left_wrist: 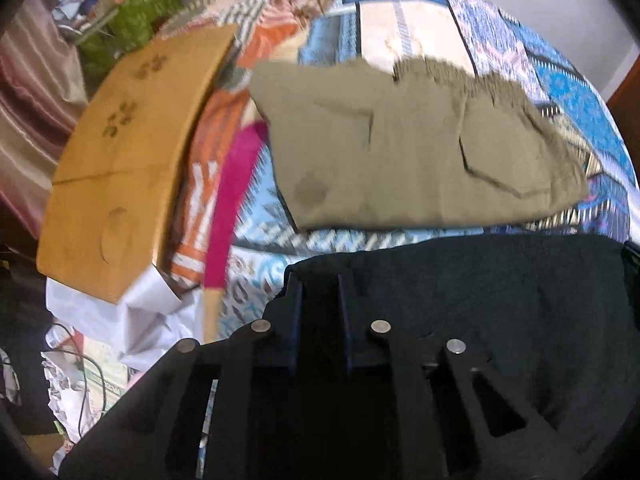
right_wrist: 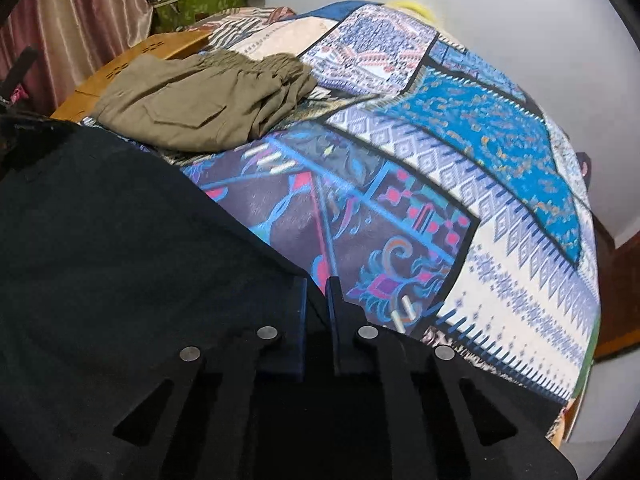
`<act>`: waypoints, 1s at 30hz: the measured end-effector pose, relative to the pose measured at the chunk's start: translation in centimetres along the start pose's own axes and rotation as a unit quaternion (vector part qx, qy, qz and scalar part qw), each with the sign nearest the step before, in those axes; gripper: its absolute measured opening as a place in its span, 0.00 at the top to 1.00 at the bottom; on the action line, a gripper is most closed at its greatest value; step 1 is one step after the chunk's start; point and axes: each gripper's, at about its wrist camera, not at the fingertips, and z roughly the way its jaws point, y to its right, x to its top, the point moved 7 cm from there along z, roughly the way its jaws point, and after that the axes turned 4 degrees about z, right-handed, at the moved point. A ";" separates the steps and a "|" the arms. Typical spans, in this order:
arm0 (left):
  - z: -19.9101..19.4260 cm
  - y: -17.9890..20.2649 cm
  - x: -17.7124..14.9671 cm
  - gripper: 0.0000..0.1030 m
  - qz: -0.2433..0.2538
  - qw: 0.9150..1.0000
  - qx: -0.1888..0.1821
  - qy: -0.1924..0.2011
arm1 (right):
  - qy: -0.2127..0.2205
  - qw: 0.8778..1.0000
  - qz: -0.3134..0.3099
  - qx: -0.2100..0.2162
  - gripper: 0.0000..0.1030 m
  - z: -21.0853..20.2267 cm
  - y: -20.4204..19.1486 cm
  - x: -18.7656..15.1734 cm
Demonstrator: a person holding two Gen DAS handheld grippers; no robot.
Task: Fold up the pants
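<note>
Both grippers are pinching the same black pants [left_wrist: 480,304], which lie at the near edge of the patchwork bedspread [right_wrist: 460,168]. The left gripper [left_wrist: 320,284] has its fingers closed on a fold of the dark cloth, and the right gripper [right_wrist: 317,286] is clamped on the other edge, jaws nearly together with fabric between them. Just beyond sits a folded pair of khaki pants [left_wrist: 400,148] (cargo pocket facing up), apart from the black ones. Beside it lies a flat cardboard box [left_wrist: 128,160]; can't tell what's inside. Far back, a green box [right_wrist: 200,4] holds a heap of mixed clutter, too blurry to name.
</note>
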 end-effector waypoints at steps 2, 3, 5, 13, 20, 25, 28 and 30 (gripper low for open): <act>-0.9 -0.1 1.1 0.85 0.000 1.000 0.006 0.013 | 0.012 1.000 0.003 -0.012 0.95 -0.4 0.3 0.8; -1.3 -0.3 1.5 0.86 -0.001 1.000 0.008 0.019 | 0.020 1.000 0.008 -0.019 0.97 -0.7 0.6 1.3; -2.6 -0.7 2.4 0.91 -0.002 0.999 0.017 0.033 | 0.040 0.998 0.019 -0.043 0.97 -1.7 1.2 2.3; -8.0 -1.4 2.6 0.97 0.002 0.996 0.025 0.081 | 0.040 0.998 0.048 0.004 0.90 -4.9 1.5 2.6; -5.0 -1.6 0.6 0.69 -0.007 0.999 -0.001 0.033 | 0.003 1.000 0.015 0.010 0.52 -2.0 -0.3 1.1; -0.3 -1.4 0.0 0.31 -0.017 0.999 -0.043 -0.018 | -0.024 0.999 0.001 0.023 0.51 0.2 -0.4 0.2; 3.3 -1.0 -0.9 0.31 -0.027 0.993 -0.078 -0.081 | -0.029 0.999 0.001 0.031 0.50 1.4 -0.6 -0.4; 4.7 -0.7 -1.1 0.31 -0.034 0.991 -0.089 -0.099 | -0.025 0.999 0.004 0.035 0.57 1.4 -0.6 -0.2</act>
